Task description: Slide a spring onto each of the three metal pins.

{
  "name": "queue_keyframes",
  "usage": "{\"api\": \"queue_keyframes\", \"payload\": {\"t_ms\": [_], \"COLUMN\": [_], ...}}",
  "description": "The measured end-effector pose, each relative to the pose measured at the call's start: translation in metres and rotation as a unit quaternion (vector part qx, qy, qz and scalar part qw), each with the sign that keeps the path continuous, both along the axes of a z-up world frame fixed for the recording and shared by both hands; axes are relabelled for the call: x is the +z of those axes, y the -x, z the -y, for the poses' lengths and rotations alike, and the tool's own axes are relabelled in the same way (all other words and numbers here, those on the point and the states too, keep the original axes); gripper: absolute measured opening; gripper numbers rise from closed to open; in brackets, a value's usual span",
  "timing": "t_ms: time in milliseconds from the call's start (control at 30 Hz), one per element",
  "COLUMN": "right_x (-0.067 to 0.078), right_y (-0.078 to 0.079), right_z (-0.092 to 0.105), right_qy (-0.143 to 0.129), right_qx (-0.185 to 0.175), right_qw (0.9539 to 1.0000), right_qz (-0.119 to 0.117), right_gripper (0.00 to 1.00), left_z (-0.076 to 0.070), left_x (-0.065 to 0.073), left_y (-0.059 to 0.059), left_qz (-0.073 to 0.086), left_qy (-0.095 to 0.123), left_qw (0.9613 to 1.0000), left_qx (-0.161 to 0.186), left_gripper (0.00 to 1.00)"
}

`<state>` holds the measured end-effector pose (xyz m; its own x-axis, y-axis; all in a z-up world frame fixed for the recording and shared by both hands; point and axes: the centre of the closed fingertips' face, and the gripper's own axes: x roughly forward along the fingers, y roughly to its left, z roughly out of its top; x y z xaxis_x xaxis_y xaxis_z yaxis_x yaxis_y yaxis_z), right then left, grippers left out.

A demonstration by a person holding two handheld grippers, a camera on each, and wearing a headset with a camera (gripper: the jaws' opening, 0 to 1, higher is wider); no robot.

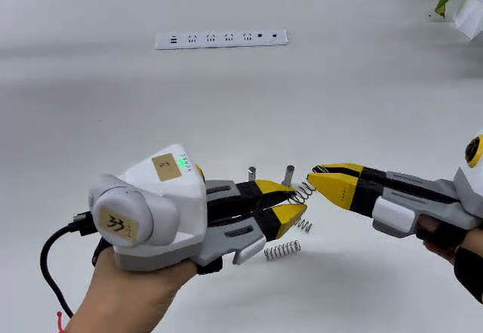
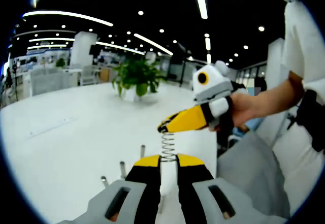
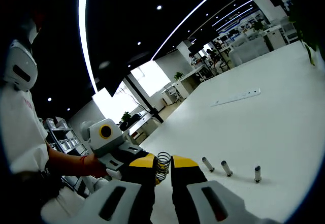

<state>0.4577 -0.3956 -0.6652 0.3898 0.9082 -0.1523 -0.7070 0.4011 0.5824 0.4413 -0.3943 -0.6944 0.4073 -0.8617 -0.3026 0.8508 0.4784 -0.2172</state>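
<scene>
Gripping one spring (image 1: 303,191) with left gripper (image 1: 294,200) and right gripper (image 1: 314,175) both; free one end, align bore over right pin (image 1: 288,174).

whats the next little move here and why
Probably ease the left hand-held gripper open: it and the right hand-held gripper both seem to pinch one spring, and the three pins stand bare, so one must let go before the spring can go onto a pin.

Btm of pins (image 1: 287,173) hid behind left hand-held gripper (image 1: 298,198).
</scene>
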Motion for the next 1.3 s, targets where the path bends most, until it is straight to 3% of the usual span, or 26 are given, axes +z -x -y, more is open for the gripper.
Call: {"api": "queue_keyframes", "payload": {"t_ms": [233,567,900,1100,1300], "right_x": [0.002,0.006,0.009,0.008,0.008], "right_y": [0.004,0.009,0.014,0.015,0.017], "right_z": [-0.003,-0.008,-0.012,-0.014,-0.017], "right_qy": [0.023,0.065,0.113,0.141,0.159], "right_qx": [0.020,0.049,0.078,0.097,0.111], "right_qw": [0.9994,0.9951,0.9853,0.9771,0.9705], "right_qz": [0.019,0.057,0.101,0.127,0.143], "right_gripper": [0.12,0.12,0.12,0.12,0.12], "left_z": [0.001,0.004,0.007,0.007,0.007], "left_x": [-0.001,-0.001,0.000,0.001,0.000], "left_y": [0.001,0.002,0.004,0.005,0.006], "left_qz": [-0.002,-0.003,-0.001,0.001,0.003], "left_qy": [0.000,0.001,0.001,0.001,0.000], "left_qw": [1.0000,0.9999,0.9998,0.9998,0.9997], "left_qx": [-0.003,-0.010,-0.017,-0.020,-0.023], "left_gripper": [0.11,0.11,0.11,0.11,0.11]}}
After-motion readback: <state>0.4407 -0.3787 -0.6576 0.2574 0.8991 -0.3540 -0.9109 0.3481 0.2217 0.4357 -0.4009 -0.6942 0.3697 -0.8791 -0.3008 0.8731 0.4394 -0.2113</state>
